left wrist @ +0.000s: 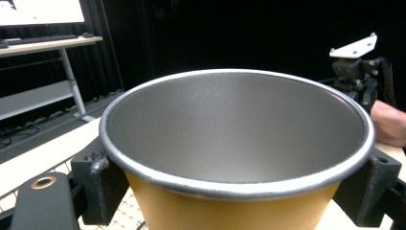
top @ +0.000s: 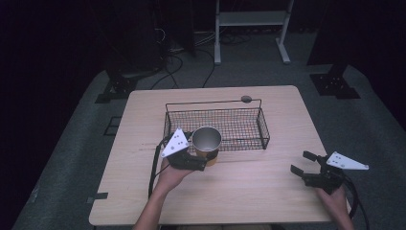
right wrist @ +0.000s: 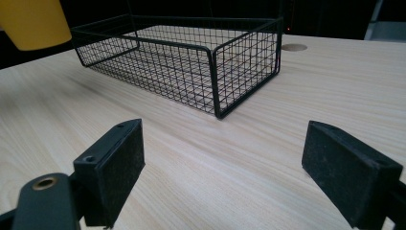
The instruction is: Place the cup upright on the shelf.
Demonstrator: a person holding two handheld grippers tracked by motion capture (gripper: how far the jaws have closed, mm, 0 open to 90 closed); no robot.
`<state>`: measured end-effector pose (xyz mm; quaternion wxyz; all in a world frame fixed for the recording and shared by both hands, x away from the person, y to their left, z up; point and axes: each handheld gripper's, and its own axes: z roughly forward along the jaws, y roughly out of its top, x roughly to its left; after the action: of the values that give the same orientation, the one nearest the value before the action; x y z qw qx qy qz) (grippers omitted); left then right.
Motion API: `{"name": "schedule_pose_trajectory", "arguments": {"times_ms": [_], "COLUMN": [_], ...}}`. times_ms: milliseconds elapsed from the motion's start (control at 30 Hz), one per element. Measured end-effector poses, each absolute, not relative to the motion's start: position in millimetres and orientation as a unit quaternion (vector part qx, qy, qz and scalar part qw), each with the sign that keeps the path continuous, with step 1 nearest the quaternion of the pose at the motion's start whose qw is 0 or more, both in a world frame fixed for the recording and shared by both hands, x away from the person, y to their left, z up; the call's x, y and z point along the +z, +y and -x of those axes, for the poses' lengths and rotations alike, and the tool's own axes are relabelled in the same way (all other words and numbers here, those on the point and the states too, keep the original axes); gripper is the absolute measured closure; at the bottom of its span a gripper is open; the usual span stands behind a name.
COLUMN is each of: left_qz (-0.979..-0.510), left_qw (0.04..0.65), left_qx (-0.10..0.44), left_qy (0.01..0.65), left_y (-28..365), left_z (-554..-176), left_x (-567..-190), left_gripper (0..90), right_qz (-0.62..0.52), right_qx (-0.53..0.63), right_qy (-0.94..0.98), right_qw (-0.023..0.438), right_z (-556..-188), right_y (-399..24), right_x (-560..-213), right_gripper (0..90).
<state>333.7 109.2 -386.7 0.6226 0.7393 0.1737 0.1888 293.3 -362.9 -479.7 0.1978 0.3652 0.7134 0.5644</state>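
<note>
One cup (top: pixel 207 143) is in play, yellow outside with a metal lining, and my left gripper (top: pixel 205 160) has it clamped just under the rim, jaws pressed to either side of the yellow wall. I'm holding it upright and lifted off the table (top: pixel 249 191), right at the near left edge of the wire basket (top: pixel 242 125), overlapping the front rail as the high view has it. My read is that the pickup is done and the carry is nearly there; what's left is getting the cup over the rail, lowering it onto the mesh floor and letting go (assuming the basket is where it's headed, which is how it looks to me). My right gripper (top: pixel 300 163) sits well apart near the right edge of the table, jaws spread wide with nothing between them, just waiting. Now, the views split the work nicely: the left gripper view looks straight down into the cup and shows it's empty, a clean grey interior, something the high view only hints at. The right gripper view gives me the basket from low down, empty as well, and catches the cup's yellow base hanging clear of the tabletop at top left, which confirms the lift.
</note>
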Motion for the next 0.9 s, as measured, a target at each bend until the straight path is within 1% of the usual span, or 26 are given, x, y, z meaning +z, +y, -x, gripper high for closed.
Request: {"name": "schedule_pose_trajectory", "arguments": {"times_ms": [367,900], "left_qz": [-0.734,-0.735], "left_qw": [0.627,0.622], "left_qx": [0.200,0.207], "left_qy": [0.168,0.174], "left_y": [110,110], "left_z": [-362,-397], "left_x": [-360,-346], "left_gripper": [13.4,13.4], "right_qz": [-0.365,-0.363], "right_qx": [0.565,0.563], "right_qy": [0.713,0.715], "right_qw": [0.198,0.198], "right_z": [-293,-293], "right_y": [-363,-362], "right_x": [-480,-480], "right_gripper": [13.5,13.5]}}
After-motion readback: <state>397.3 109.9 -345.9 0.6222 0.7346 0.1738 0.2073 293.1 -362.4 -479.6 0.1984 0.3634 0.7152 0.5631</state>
